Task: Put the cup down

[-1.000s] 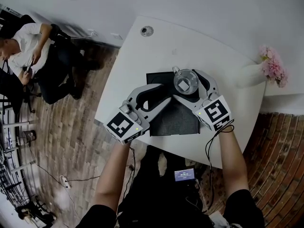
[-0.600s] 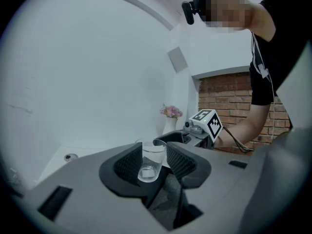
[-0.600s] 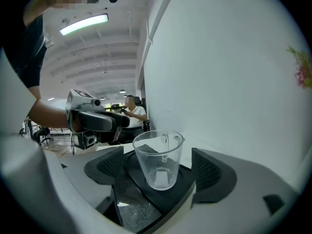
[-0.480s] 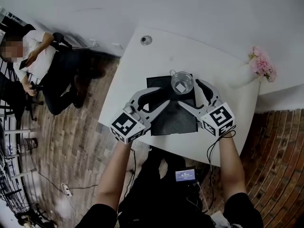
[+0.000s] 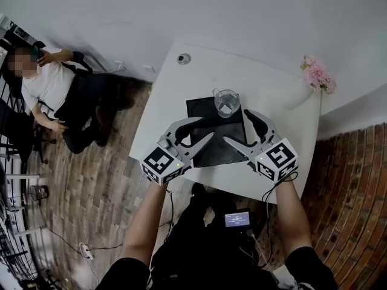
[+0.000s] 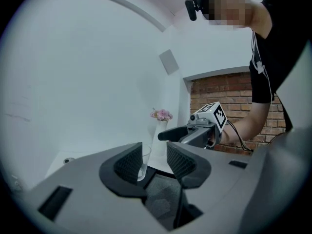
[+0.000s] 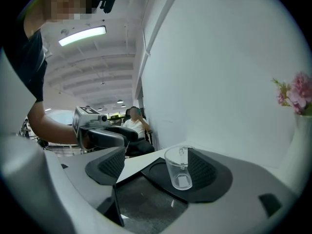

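A clear glass cup [image 5: 226, 103] stands upright on the far edge of a black mat [image 5: 202, 110] on the white table [image 5: 272, 101]. My right gripper [image 5: 237, 125] is open just behind the cup, apart from it; in the right gripper view the cup [image 7: 179, 167] sits ahead of the spread jaws [image 7: 156, 167], close to the right one. My left gripper [image 5: 202, 128] hangs over the mat's left side, open and empty. In the left gripper view the cup [image 6: 145, 157] shows partly behind the left jaw.
A white vase [image 5: 299, 92] with pink flowers [image 5: 317, 74] stands at the table's far right corner. A cable hole [image 5: 184, 58] is at the far left. A person [image 5: 54, 89] sits on a chair left of the table, on the brick floor.
The right gripper held the cup above the mat; the cup now stands on the mat and the right gripper has opened and drawn back. The left gripper drew back a little.
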